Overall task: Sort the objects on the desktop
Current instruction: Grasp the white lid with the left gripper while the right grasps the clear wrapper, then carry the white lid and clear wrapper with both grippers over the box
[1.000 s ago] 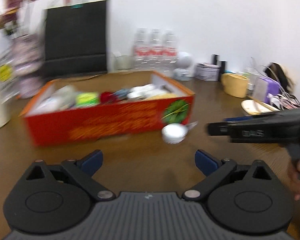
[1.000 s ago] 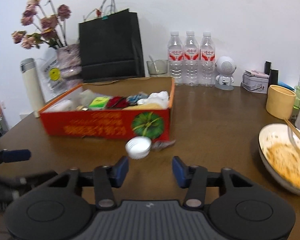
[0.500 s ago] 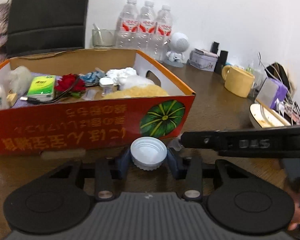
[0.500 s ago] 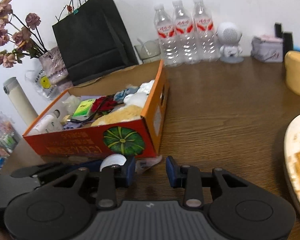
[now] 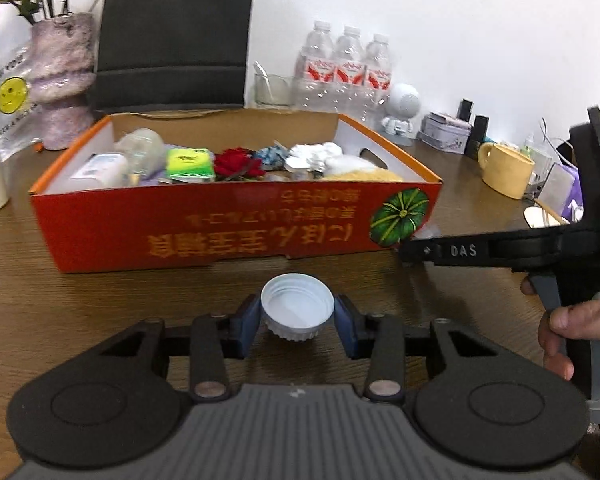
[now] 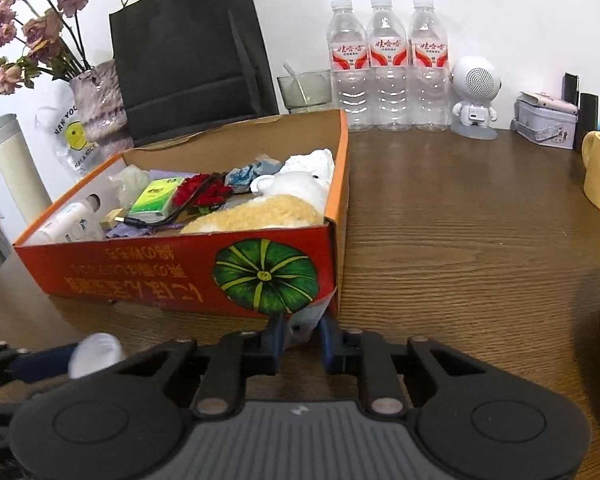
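Left gripper (image 5: 297,316) grips white cap (image 5: 297,307) just in front of orange box (image 5: 236,236). Right gripper (image 6: 302,330), jaws just closing, pinches clear wrapper (image 6: 306,320) at box's front corner. Best lift both straight up, clear the box wall, then drop inside.

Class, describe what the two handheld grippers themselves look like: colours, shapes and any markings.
Both are alike. The left gripper and right gripper have a ribbed grey body, two round black discs, black linkage arms with silver pins, and blue finger pads. Seen side-on, the right gripper is a black pistol-grip tool marked "DAS". No sleeve shows.
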Motion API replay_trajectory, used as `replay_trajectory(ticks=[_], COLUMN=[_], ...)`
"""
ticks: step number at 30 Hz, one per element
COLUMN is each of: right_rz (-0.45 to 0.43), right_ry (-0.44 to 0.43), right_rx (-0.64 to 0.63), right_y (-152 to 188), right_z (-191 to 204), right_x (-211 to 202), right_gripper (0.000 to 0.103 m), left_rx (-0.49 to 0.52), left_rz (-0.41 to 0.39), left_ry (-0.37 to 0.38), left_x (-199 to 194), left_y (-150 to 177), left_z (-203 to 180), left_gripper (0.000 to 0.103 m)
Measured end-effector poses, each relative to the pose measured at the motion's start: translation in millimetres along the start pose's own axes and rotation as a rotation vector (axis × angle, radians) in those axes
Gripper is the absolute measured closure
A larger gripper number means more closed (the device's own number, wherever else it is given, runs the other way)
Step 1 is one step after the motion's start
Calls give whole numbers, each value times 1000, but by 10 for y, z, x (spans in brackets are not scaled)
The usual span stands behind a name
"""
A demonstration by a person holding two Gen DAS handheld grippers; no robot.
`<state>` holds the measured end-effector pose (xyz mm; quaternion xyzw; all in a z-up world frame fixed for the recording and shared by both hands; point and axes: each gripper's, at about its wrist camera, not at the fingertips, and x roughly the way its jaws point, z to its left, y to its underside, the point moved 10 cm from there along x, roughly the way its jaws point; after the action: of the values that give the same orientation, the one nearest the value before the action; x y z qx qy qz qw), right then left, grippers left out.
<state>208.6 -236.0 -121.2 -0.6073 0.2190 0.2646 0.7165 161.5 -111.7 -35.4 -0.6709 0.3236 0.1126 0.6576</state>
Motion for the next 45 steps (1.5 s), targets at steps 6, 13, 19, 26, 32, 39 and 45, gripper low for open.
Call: replay_trajectory(ticks=[6,13,19,26,32,39,45], right_rz=[16,-88,-218,-397,-432,-436,-442], right_ry=[-43,-128,-120,-117,-109,-121,-112], right_rx=[-5,-150,-189,-200,-231,-226,-206], right_y=[247,552,550,573,927,1020,648], right_z=[220,827,1147,1357,1418,1425,1302], right_x=[-271,-956,-1466,-2082,-2359,-2418,-2181], right_gripper=[90,90,90,90,90,90,90], left_rx=[-9,9,37,30,-9,-26,-38], left_rz=[-11,-90,-206,-320,-367,-362,-348], left_ry=[-3,-77,-155,-217,-222,-219,-182], left_x=[-254,-784,-1291,-1884,-2215,-2154,-1825], left_y=[120,256,205,317,521,476,181], left_z=[56,132,146,104,35,110,186], left_gripper=[62,62,62,62,62,62,62])
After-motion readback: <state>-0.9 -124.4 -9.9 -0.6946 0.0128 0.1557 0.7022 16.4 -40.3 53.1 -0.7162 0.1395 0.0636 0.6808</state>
